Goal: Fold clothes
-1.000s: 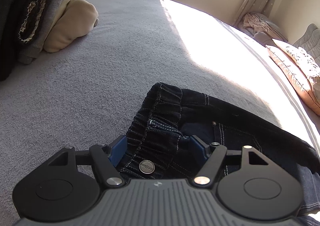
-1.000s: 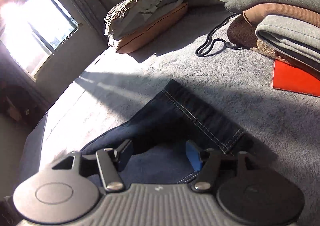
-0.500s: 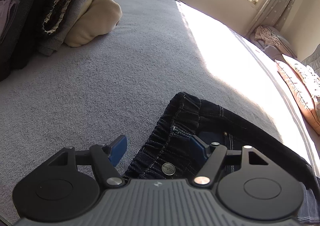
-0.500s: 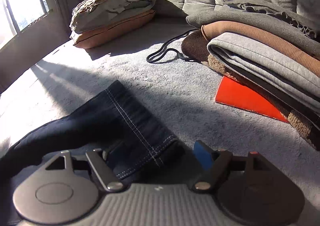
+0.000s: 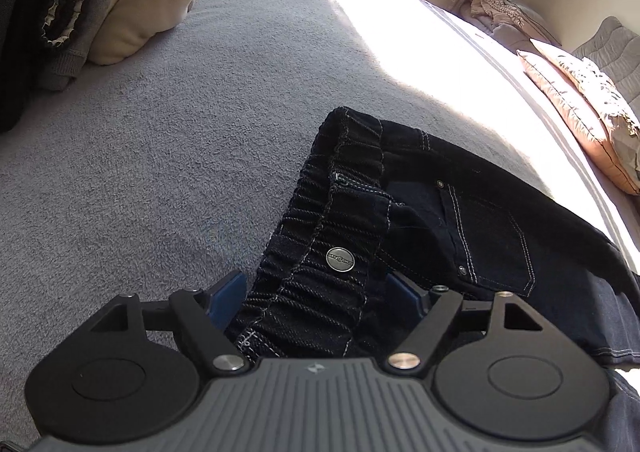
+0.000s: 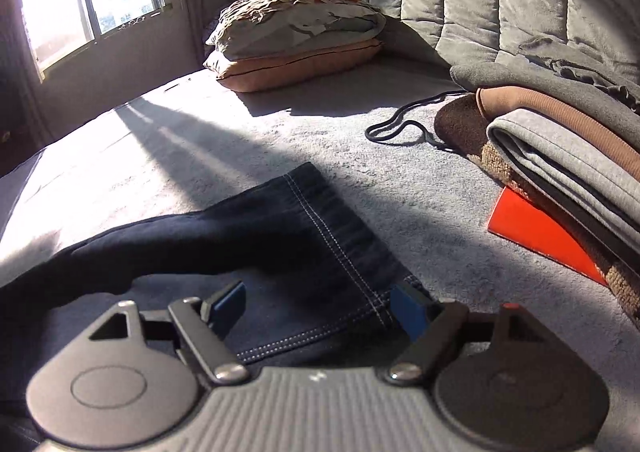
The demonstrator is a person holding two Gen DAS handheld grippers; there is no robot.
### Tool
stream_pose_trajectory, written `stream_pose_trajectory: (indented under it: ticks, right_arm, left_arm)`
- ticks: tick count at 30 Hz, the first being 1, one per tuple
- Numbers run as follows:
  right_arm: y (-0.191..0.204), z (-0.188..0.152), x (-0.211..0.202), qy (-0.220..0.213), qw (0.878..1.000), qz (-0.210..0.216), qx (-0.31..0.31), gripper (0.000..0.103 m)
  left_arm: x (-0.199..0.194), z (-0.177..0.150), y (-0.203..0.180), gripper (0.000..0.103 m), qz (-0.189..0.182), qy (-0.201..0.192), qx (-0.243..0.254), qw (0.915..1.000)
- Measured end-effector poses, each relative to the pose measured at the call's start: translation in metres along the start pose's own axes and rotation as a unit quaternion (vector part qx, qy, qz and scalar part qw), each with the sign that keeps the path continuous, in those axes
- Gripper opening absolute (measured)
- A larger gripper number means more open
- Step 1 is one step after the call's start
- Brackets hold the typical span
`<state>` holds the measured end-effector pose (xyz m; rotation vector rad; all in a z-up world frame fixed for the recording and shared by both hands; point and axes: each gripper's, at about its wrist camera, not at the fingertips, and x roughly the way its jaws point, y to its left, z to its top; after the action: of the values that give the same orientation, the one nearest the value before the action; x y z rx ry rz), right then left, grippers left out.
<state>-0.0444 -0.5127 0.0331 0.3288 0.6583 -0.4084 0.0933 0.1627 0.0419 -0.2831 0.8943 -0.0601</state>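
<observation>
Dark blue jeans [image 5: 460, 220] lie flat on the grey bed cover [image 5: 160, 172]. Their elastic waistband [image 5: 340, 212] with a metal button [image 5: 340, 264] lies between the blue pads of my left gripper [image 5: 316, 290]. Its jaws are opening, and the pads stand beside the cloth without pinching it. In the right wrist view a jeans leg [image 6: 280, 228] ends in a stitched hem [image 6: 348, 252]. The hem lies between the pads of my right gripper [image 6: 320, 306]. Its jaws are also opening and grip nothing.
A pile of folded clothes [image 5: 80, 12] sits at the upper left of the left wrist view, with pillows [image 5: 580, 108] at the right. In the right wrist view are stacked pillows [image 6: 296, 36], a folded stack [image 6: 560, 140] on an orange-red sheet [image 6: 536, 232], and a black cord [image 6: 408, 124].
Both grippers' jaws have widened. The right gripper rolled, so its view levelled and the hem now lies between its pads. The left gripper shifted slightly across the waistband.
</observation>
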Motion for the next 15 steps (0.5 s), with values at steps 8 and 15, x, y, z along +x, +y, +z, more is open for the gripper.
stream_pose_trajectory:
  ticks: [8,15]
  right_arm:
    - [0.018,-0.008,-0.01,0.021,0.997,-0.012,-0.071,0.084]
    - [0.01,-0.02,-0.027,0.041,0.993,-0.029,-0.106,0.088]
  left_arm:
    - [-0.008,-0.006,-0.031,0.043,-0.04,-0.01,0.102,0.9939]
    - [-0.014,0.003,-0.015,0.065,0.016,-0.024,0.089,0.9956]
